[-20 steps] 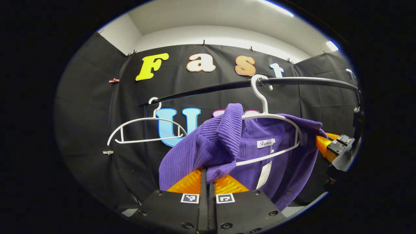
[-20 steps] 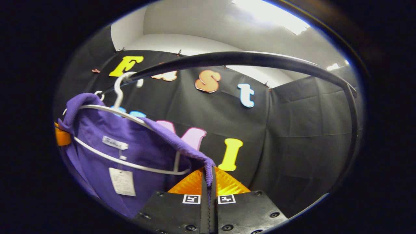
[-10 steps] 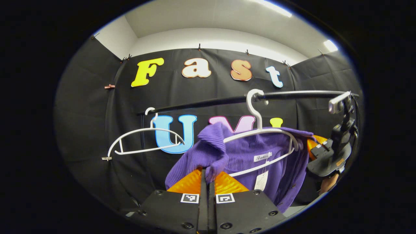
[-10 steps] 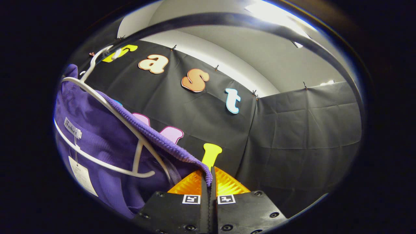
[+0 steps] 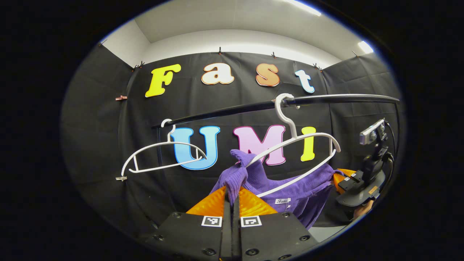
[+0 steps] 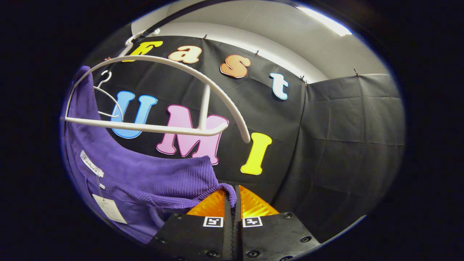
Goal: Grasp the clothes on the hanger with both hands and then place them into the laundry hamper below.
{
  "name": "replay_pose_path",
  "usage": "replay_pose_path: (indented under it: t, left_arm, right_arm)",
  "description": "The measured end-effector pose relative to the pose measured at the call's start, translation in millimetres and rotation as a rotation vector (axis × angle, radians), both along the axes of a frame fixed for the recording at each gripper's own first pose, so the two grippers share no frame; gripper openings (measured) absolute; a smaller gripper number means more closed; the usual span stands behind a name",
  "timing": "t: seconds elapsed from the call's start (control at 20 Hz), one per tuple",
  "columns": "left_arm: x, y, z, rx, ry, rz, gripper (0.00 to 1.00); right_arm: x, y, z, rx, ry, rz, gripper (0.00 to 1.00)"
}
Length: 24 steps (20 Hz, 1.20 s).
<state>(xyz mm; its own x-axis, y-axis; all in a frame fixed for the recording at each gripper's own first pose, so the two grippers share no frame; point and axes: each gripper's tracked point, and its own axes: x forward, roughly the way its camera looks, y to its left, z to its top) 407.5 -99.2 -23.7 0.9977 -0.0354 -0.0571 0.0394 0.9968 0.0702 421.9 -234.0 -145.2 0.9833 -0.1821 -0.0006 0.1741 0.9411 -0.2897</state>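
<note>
A: Left hand-held gripper (image 5: 232,194) clamped shut on a fold of the purple sweater (image 5: 290,188); right hand-held gripper (image 6: 232,194) pinching the far shoulder hem the same way.

B: And against a second ago?

A: Right shoulder now slid off the white hanger (image 5: 301,145), sagging below its bar. Left shoulder still caught on the hanger's near tip. Hook still over the black rail (image 5: 253,106).

B: Meaning for the job?

A: Probably half freed. Next, likely unhooking that last shoulder, then lowering toward the hamper. Risk of dragging the hanger along. Spare empty hanger (image 5: 159,156) hanging well apart, untouched.
</note>
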Motion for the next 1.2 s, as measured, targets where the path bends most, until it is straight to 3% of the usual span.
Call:
replay_pose_path:
  t: [0.3,0.45,0.6,0.95,1.2]
  left_arm:
    - [-1.8,28.9,-5.5,-0.020,0.022,0.021,0.05]
    - [-1.4,63.3,-1.7,-0.078,0.036,0.088,0.05]
    - [-7.1,90.2,-10.2,-0.078,0.070,0.116,0.05]
    - [-51.8,72.1,-71.1,-0.131,0.197,0.034,0.05]
    - [-71.8,27.8,-91.1,-0.187,0.250,-0.084,0.05]
  right_arm:
    - [-60.7,55.4,21.4,0.002,0.016,0.175,0.05]
    - [-80.4,79.9,32.9,-0.006,0.009,0.218,0.05]
    - [-93.0,95.1,48.9,-0.001,-0.011,0.231,0.05]
    - [-121.7,141.1,43.9,0.063,0.034,0.297,0.04]
    - [-140.3,172.7,43.3,0.127,0.077,0.332,0.05]
